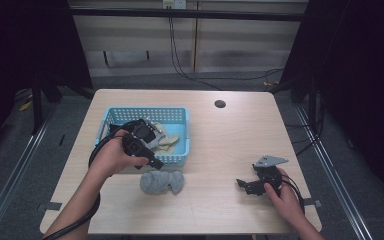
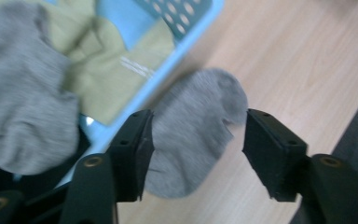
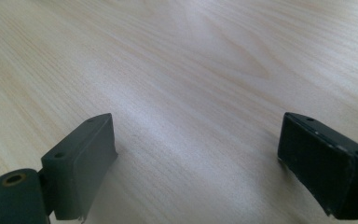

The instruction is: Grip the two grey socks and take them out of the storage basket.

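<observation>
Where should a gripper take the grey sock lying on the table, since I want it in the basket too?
Judging by its flat, bunched pose, pinch the grey sock at its raised middle fold from straight above; the edges lie too flat on the table.

We see lab-like recording bay: bare wooden table (image 1: 230,135) between black curtains (image 1: 360,75), floor rails (image 1: 20,160), cables (image 1: 180,65) beyond far edge.

Blue basket (image 1: 180,159) and grey sock (image 1: 161,182) crowd left; right tabletop (image 1: 230,145) open.
</observation>
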`<state>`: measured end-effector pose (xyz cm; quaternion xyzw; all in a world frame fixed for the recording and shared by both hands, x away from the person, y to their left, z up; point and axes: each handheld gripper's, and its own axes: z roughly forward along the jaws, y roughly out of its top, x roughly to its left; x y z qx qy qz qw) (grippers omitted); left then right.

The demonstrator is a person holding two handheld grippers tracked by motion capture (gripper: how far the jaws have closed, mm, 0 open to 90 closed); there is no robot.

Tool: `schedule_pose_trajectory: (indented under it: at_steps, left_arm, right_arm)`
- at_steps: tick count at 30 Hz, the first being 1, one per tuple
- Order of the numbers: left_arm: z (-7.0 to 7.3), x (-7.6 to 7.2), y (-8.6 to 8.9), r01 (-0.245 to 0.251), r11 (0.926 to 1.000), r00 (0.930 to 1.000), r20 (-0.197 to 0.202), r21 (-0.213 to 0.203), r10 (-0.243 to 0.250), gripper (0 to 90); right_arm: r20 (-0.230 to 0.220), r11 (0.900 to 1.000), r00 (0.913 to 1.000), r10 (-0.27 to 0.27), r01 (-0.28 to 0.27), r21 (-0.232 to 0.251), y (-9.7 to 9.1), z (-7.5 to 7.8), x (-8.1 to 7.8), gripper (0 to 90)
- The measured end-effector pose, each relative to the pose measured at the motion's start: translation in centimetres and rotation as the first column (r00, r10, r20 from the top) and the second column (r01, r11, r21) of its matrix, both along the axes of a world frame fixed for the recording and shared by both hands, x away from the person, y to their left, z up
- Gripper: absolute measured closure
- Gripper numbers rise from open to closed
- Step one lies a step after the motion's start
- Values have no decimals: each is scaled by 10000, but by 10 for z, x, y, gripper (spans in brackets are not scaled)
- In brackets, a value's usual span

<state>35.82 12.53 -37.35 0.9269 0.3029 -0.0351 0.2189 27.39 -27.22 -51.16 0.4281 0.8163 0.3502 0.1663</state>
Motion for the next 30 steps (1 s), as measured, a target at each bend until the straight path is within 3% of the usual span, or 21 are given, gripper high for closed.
schedule_pose_trajectory:
  at_steps: [4,9,14,19,22,23,24,30]
  left_arm:
    - [8,8,3,-178,9998,9992,344,5,178,355]
    - [10,30,14,-1012,9949,9927,662,25,1008,327]
    - [2,45,21,-1538,9881,9857,699,26,1533,314]
    - [-9,63,26,-2195,9756,9717,884,-47,2191,303]
    - [-15,69,26,-2396,9708,9676,794,-105,2397,302]
    - [-17,70,26,-2326,9726,9694,799,-52,2323,301]
    - [-20,71,25,-2455,9694,9663,778,-67,2452,300]
    - [-31,77,25,-2529,9675,9649,723,-16,2524,290]
  right_arm:
    - [-5,10000,10000,-2,2,-2,0,0,0,105]
    - [-3,10000,10000,-1,1,1,0,0,0,105]
    - [-6,10000,10000,-4,4,-1,0,0,0,105]
    - [2,10000,10000,2,-2,-1,0,0,0,105]
    - [28,10000,10000,24,-24,0,0,0,0,105]
    - [-7,10000,10000,-3,3,2,0,0,0,105]
    - [15,10000,10000,22,-22,5,0,0,0,105]
    - [34,10000,10000,33,-33,0,0,0,0,105]
